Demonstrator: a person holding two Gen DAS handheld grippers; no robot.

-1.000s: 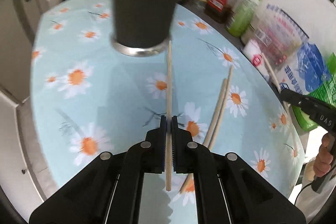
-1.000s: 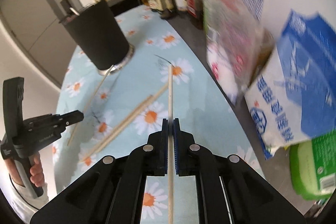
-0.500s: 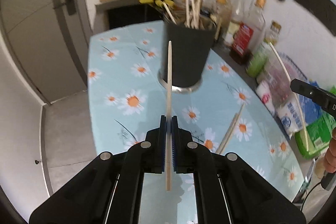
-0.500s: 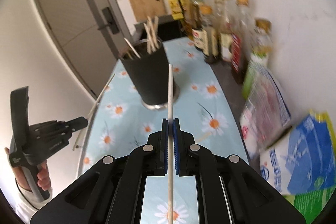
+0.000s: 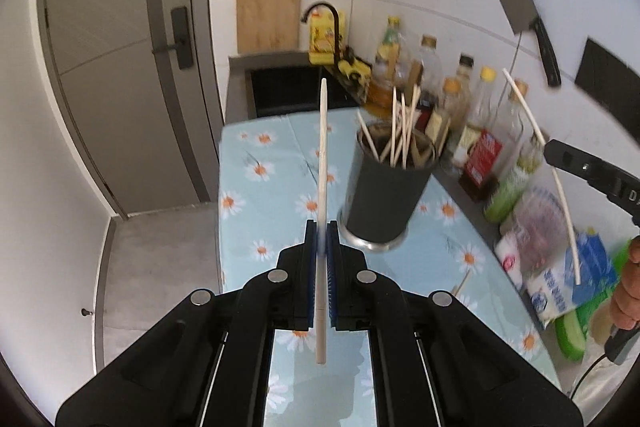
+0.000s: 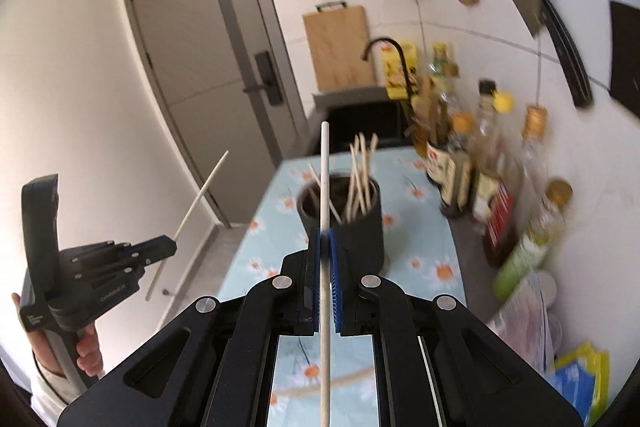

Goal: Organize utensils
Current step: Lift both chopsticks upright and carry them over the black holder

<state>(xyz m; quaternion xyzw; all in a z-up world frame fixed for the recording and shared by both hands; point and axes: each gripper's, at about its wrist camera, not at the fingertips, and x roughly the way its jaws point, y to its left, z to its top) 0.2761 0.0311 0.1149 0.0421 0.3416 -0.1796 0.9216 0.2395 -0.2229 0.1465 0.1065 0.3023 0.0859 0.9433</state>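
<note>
Two sticks are up in the air, one in each tool. The left gripper (image 5: 321, 227) is squeezed tight on a wooden chopstick (image 5: 322, 163), which sticks out past the tips toward the far wall. The right gripper (image 6: 325, 235) is pinched on a pale chopstick (image 6: 325, 187) in just the same way. Neither stick touches the table.

The black cup (image 5: 386, 187) stands on the flower tablecloth (image 5: 256, 203), toward the far end, near the row of bottles (image 5: 472, 115) along the right wall. It already has a bunch of chopsticks poking out of its top. At least one more stick (image 5: 463, 283) lies flat on the cloth, near the right edge; most of it is hidden.

I think this is the carrying step: both sticks are picked up and need to go into the cup. Next, each tool has to come over the open top of the cup and tip its stick down. The sticks inside lean every way, so the new ones need a free gap. Only then should the fingers let go.
</note>
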